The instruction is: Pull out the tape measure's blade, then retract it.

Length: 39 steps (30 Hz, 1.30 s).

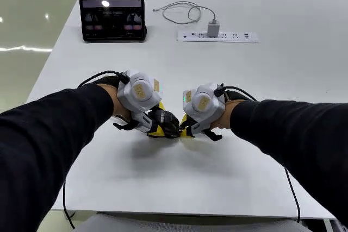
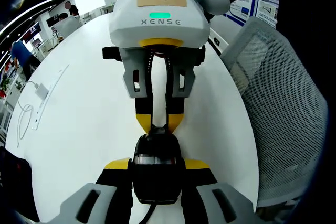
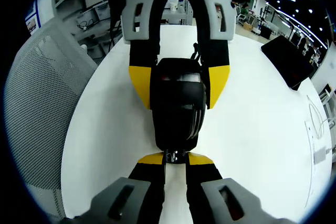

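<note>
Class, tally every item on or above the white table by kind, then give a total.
grippers: 2 (left gripper, right gripper)
tape measure: 1
tablet: 1
power strip: 1
charger with cable: 1
total: 6

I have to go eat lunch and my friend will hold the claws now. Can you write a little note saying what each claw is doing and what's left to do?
Left claw: shut on the black tape measure, gripping its case low over the white table.
Right claw: shut on the blade tip, right at the mouth of the case, facing the left claw.
Done: both grips are set.
Not done: the blade is not pulled out yet; the two claws sit close together.
Left to do: probably move the right claw away to draw the blade out, then ease it back in.
</note>
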Tool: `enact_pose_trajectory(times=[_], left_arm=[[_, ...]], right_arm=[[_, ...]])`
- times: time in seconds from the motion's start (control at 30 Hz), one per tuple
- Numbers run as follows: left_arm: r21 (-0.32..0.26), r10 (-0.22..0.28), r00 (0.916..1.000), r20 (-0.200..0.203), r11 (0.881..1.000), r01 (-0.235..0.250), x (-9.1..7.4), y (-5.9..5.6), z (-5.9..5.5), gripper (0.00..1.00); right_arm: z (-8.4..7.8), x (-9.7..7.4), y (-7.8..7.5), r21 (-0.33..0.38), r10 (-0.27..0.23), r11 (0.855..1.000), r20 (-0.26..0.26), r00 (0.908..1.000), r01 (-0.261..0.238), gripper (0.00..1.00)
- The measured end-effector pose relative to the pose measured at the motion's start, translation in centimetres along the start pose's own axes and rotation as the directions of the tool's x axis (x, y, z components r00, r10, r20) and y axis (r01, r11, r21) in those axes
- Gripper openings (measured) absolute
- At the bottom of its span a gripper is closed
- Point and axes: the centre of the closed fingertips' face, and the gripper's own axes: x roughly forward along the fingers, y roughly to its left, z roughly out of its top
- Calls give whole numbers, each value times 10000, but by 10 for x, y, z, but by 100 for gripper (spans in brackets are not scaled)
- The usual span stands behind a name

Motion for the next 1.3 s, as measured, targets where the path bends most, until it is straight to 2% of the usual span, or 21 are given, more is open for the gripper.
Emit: enact_pose_trajectory(times=[0.13, 0.27, 0.4, 0.5, 0.53, 0.63, 1.3], left_arm=[[19, -13, 10000, -25, 10000, 13, 0, 0, 0, 31], [20, -15, 10000, -61, 10000, 15, 0, 0, 0, 31], [-13, 17, 10000, -56, 10000, -17, 0, 0, 1, 31], [-33, 27, 10000, -61, 10000, -28, 0, -1, 1, 31], [-35, 30, 10000, -67, 10000, -30, 0, -1, 1, 31], [-31, 39, 10000, -72, 10000, -40, 0, -1, 1, 31], [-30, 1, 9999, -147, 10000, -2, 1, 2, -1, 31]], right_arm=[[-2, -1, 0, 172, 33, 9998, 4, 10000, -33, 9], [-7, -4, 0, -181, 0, 9998, -160, 9999, -3, 9], [-13, -8, -1, -26, 2, 10000, -199, 9998, -3, 9], [-16, -10, 0, 259, -6, 9997, -182, 9998, 10, 9], [-17, -10, 0, 575, -5, 9983, -180, 9998, 16, 9], [-19, -13, 0, 686, -5, 9976, -97, 10000, 12, 9], [-32, -20, 1, 810, -13, 9967, -336, 9994, 40, 10]])
